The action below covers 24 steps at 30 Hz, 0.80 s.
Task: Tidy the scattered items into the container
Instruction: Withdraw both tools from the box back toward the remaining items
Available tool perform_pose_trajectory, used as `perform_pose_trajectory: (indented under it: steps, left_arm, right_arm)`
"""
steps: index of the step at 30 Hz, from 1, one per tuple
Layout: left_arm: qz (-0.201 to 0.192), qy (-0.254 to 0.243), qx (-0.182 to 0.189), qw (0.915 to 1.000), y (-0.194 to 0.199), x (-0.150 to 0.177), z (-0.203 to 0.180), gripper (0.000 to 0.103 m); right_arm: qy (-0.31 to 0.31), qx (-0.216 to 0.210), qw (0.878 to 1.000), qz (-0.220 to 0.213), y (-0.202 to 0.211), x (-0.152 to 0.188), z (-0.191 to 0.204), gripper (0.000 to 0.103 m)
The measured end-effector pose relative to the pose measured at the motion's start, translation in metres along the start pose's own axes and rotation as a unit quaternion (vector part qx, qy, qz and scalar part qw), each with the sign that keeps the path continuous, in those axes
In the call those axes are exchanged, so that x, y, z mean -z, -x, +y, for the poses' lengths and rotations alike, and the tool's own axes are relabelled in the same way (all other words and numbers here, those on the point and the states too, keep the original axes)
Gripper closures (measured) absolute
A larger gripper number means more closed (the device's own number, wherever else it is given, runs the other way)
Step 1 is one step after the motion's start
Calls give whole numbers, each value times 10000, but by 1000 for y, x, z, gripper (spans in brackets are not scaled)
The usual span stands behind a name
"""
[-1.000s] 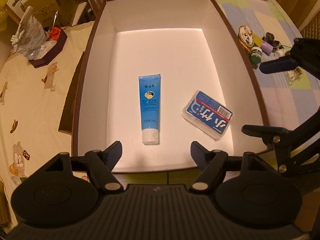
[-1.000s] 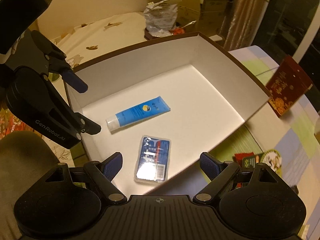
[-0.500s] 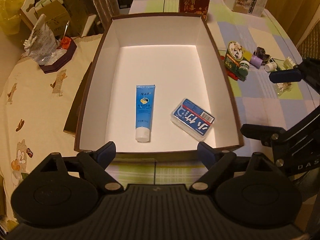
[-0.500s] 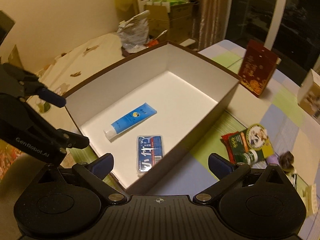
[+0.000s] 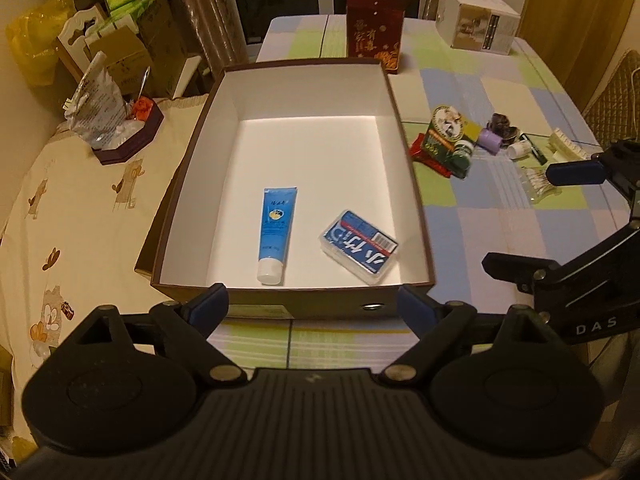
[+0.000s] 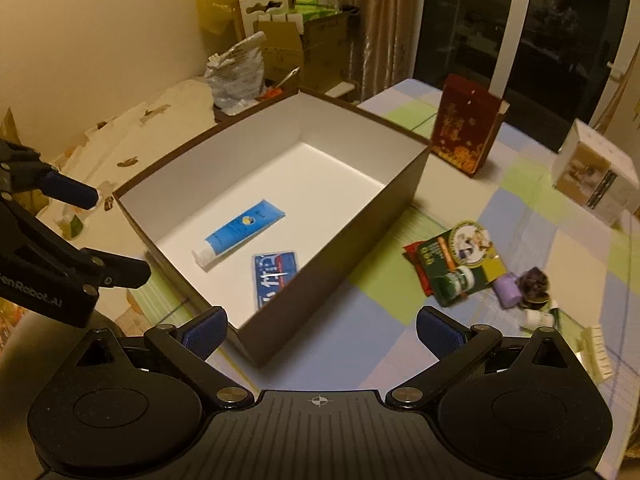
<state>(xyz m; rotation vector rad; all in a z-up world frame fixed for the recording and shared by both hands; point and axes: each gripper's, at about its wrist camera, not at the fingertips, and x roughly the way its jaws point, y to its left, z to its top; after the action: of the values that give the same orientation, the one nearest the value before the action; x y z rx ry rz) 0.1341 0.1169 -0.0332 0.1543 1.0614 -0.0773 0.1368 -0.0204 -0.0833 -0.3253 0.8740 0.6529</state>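
Dim, yellow-lit room, patchwork tablecloth (image 5: 500, 216) in pale green, blue and cream. Nearest in the left wrist view, left gripper (image 5: 313, 306) spread wide and holding nothing, hovering just short of the near wall of the brown box (image 5: 320, 300). Right gripper (image 6: 320, 330) likewise spread and empty, poised over the box's near corner; on its body, seen from the left camera, the letters "DAS". On the left gripper's body, seen from the right camera, part of a word ending "enRobot.AI". Inside the box, on the white floor near the front: blue tube (image 5: 274, 236) lying flat, white cap toward the camera, a round yellow emblem and small print too fine to read; beside it, apart, clear tissue pack (image 5: 359, 251) with a blue label, large white characters and a red stripe. Outside, to the right of the box, scattered items still on the cloth: green card packet (image 5: 442, 132) with a round picture, lavender bottle (image 5: 491, 142), a dark bunched thing, possibly a hair tie, and cotton swabs (image 5: 538, 180). Farther back, dark red carton (image 5: 374, 34) with gold characters, upright behind the box, and white carton (image 5: 478, 24) at the far right.
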Motion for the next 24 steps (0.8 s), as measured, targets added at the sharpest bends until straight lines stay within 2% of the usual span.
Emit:
perform_pose_trajectory:
  steps: [11,15,21,24]
  left_arm:
    - [-308,-141,-92,9994,30,10,-24,12]
    - [-399,-129,-22,9991,37,11,-34,11]
    - [-515,-97,17,9986,44,13,-52,7]
    - [-551,-88,63,9984,47,13,-61,7]
  right_arm:
    - [-392,174,9989,-197,40,11,-9,0]
    - [-502,208,9980,-312,55,16,-14,0]
    - [-523,620,9959,-393,75,30,-20,0]
    - [-651,693,9945,-429,83,39,-27,0]
